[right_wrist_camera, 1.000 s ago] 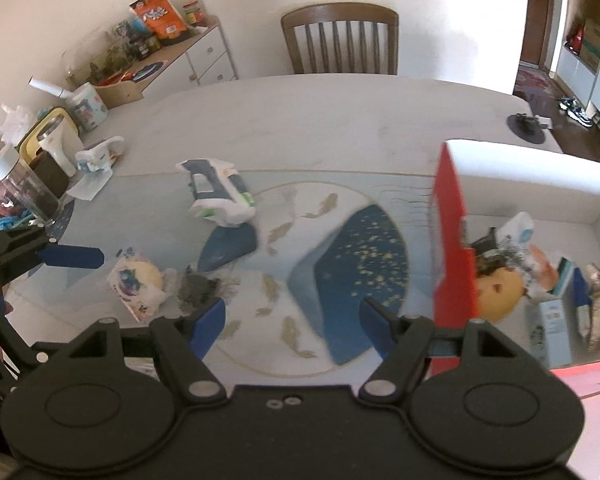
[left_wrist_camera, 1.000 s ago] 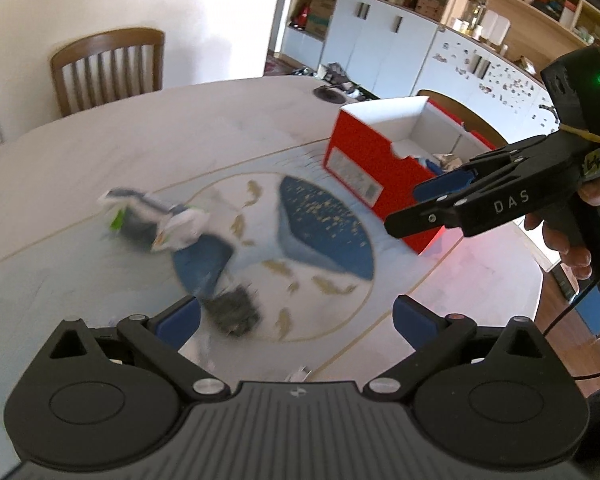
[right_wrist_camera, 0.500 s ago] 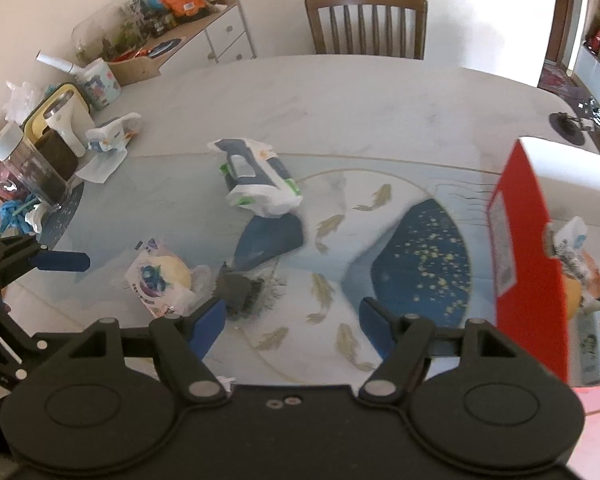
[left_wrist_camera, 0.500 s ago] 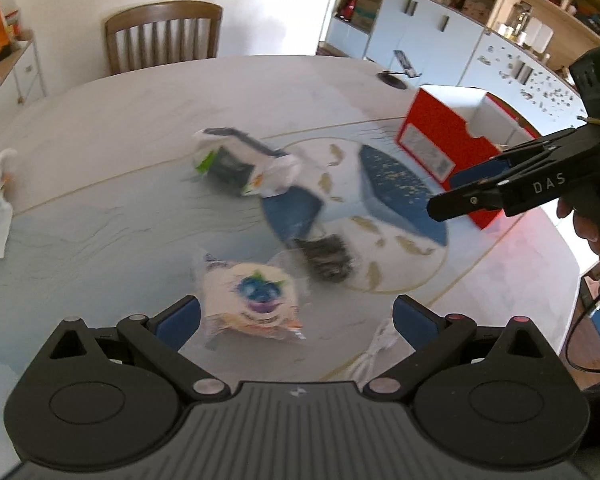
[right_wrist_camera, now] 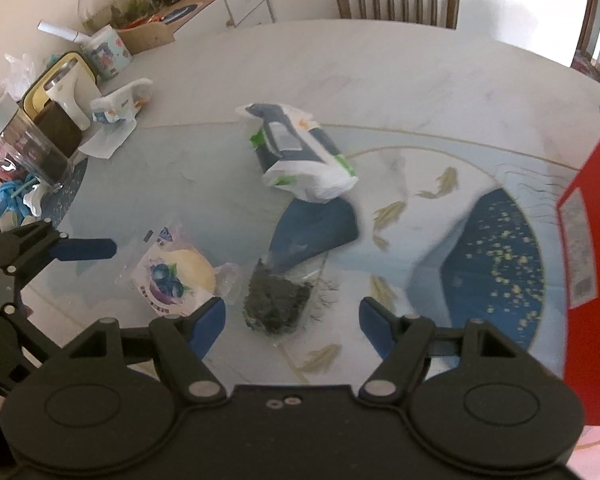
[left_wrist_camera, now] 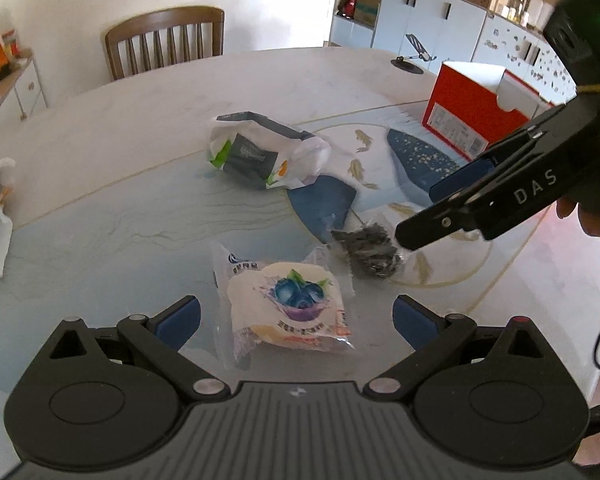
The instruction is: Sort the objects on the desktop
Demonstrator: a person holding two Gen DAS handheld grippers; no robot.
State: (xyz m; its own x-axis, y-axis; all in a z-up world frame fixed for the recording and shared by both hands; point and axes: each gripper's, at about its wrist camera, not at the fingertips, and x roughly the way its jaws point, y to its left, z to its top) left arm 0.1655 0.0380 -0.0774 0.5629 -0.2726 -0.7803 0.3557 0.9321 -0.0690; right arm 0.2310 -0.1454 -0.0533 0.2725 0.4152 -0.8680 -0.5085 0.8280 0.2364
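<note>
The left tongs [left_wrist_camera: 296, 316] hang wide open right over the blueberry bun packet [left_wrist_camera: 288, 308], which lies flat on the near side of the counter [left_wrist_camera: 140, 120], so it looks ready to be grabbed. The right tongs [right_wrist_camera: 292, 320] are wide open too and hold nothing, pointing down at the dark crinkly bag [right_wrist_camera: 278, 300] just right of the bun. The white and blue pouch [left_wrist_camera: 260, 152] waits farther back, and the red box [left_wrist_camera: 472, 108] sits far right, likely where the things should go.
</note>
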